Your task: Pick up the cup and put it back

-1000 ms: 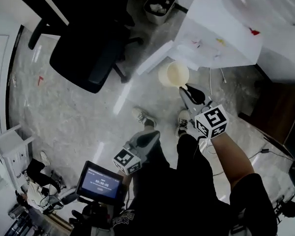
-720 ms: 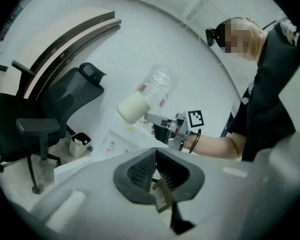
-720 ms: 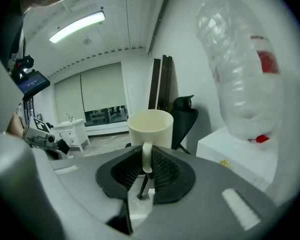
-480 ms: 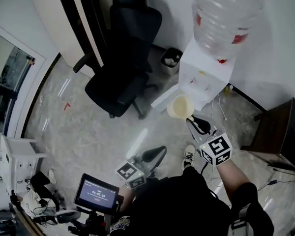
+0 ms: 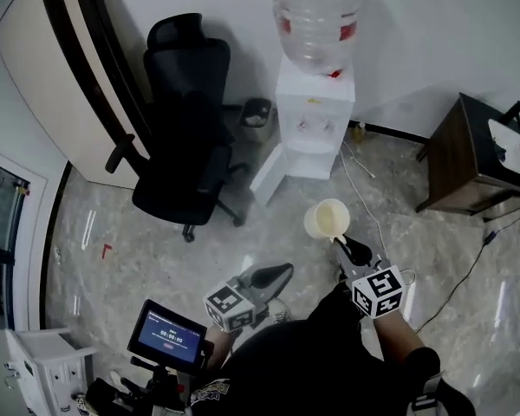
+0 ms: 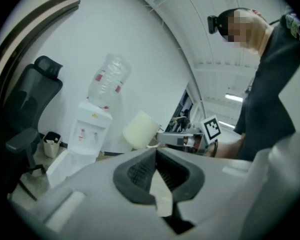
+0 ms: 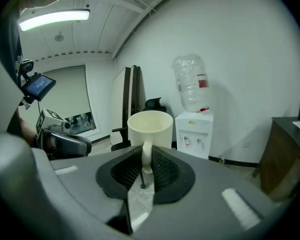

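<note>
A cream cup (image 5: 327,219) hangs in the air in front of the person, upright, over the marble floor. My right gripper (image 5: 347,247) is shut on its handle (image 7: 146,155), and the cup's bowl (image 7: 150,126) stands just beyond the jaw tips. My left gripper (image 5: 273,275) is held lower and to the left, shut, with nothing between its jaws (image 6: 156,152). In the left gripper view the cup (image 6: 141,130) and the right gripper (image 6: 182,138) show ahead to the right.
A white water dispenser (image 5: 315,115) with a bottle stands against the far wall, a small bin (image 5: 256,114) beside it. A black office chair (image 5: 186,146) is to the left, a dark wooden cabinet (image 5: 472,159) to the right. A small screen (image 5: 166,336) is mounted low at the left.
The head view has swung up from the floor to the wall, bringing the whole dispenser and the cabinet into view. The right gripper still holds the cup; the left stays shut.
</note>
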A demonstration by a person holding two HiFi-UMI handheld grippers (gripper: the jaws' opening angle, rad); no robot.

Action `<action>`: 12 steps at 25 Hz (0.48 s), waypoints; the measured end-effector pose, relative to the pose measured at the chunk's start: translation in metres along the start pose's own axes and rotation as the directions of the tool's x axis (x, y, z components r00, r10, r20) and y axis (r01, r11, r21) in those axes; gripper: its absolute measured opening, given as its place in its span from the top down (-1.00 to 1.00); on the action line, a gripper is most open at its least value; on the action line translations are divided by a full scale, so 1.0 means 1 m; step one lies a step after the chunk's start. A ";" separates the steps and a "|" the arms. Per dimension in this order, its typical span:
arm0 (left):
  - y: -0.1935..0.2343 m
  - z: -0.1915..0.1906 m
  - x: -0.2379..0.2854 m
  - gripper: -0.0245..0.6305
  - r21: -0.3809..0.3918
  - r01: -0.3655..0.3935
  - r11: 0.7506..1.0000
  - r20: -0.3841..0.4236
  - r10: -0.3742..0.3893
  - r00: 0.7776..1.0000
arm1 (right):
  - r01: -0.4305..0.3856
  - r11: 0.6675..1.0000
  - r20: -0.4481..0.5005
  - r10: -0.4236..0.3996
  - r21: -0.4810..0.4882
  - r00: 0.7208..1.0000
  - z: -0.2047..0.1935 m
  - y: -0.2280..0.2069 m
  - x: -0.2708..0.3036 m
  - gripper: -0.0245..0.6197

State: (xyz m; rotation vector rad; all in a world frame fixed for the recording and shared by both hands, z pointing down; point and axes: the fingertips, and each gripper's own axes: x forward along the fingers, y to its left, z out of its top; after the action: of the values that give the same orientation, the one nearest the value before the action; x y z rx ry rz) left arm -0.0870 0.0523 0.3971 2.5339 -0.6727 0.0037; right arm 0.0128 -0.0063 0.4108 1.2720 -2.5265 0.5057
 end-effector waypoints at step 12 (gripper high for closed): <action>-0.108 -0.027 -0.025 0.92 0.033 0.106 0.994 0.006 -0.106 0.994 | 0.024 0.997 0.025 -0.023 -0.074 0.999 -0.016 0.083 -0.121 0.75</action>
State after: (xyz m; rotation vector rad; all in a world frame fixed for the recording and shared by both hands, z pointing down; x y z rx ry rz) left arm -0.0554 0.1573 0.3656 2.5991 -0.5442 -0.0321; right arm 0.0170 0.1328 0.3631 1.2864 -2.5216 0.3901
